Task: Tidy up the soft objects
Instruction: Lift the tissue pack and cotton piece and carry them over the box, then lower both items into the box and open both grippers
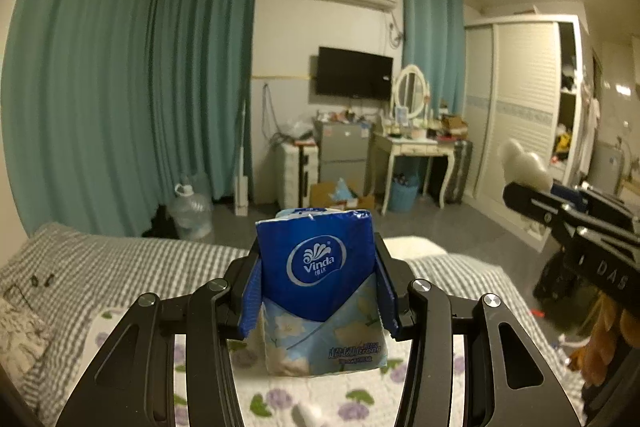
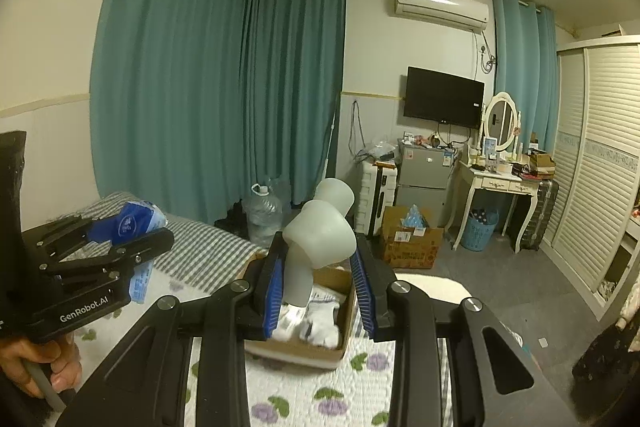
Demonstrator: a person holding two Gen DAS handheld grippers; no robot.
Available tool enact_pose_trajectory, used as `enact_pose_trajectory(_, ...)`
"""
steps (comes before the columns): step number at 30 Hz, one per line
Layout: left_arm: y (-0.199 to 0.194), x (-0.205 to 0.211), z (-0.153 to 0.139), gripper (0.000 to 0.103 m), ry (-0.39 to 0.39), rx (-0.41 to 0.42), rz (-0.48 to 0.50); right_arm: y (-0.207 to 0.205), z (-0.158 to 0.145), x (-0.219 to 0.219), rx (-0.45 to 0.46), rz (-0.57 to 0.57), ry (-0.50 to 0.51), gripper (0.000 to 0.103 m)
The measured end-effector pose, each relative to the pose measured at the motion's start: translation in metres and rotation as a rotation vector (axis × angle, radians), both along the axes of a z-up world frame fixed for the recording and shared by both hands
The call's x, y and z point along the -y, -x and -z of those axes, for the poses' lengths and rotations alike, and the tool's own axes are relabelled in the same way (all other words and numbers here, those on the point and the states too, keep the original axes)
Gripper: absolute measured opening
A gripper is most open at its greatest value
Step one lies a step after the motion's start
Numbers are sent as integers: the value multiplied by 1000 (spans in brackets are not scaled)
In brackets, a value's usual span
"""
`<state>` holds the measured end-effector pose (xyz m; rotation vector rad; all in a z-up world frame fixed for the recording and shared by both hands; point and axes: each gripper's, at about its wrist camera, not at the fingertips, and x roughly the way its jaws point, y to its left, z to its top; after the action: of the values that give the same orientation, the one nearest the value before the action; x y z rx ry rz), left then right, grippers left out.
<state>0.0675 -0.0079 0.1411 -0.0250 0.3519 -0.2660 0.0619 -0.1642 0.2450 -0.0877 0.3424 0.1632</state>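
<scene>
Left wrist view shows the left gripper (image 1: 318, 291) clamped on a blue tissue pack (image 1: 320, 291), lifted above the bed (image 1: 120, 259). Only the right wrist view shows the right gripper (image 2: 320, 287) clamped on a white soft object (image 2: 316, 247) above a cardboard box (image 2: 296, 351) on the bed's floral cover.

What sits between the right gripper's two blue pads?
In the right wrist view, a pale grey-white soft piece stands between the right gripper's pads, which press it. Below it lies an open cardboard box holding white socks.

Blue floral tissue pack (image 1: 320, 291), teal curtains (image 1: 120, 87)
</scene>
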Motion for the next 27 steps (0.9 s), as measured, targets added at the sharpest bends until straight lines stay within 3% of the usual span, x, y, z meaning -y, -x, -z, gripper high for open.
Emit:
enact_pose_trajectory(5,-34,-1,7,46,-12,9,-27,-39,14,-4,0,12,4,31)
enact_pose_trajectory(11,-85,-6,41,46,3,-48,-31,-91,54,-3,-54,9,4,31)
enact_pose_trajectory(27,-189,12,157,46,-46,-274,-2,-213,212,-6,-321,-16,98,31)
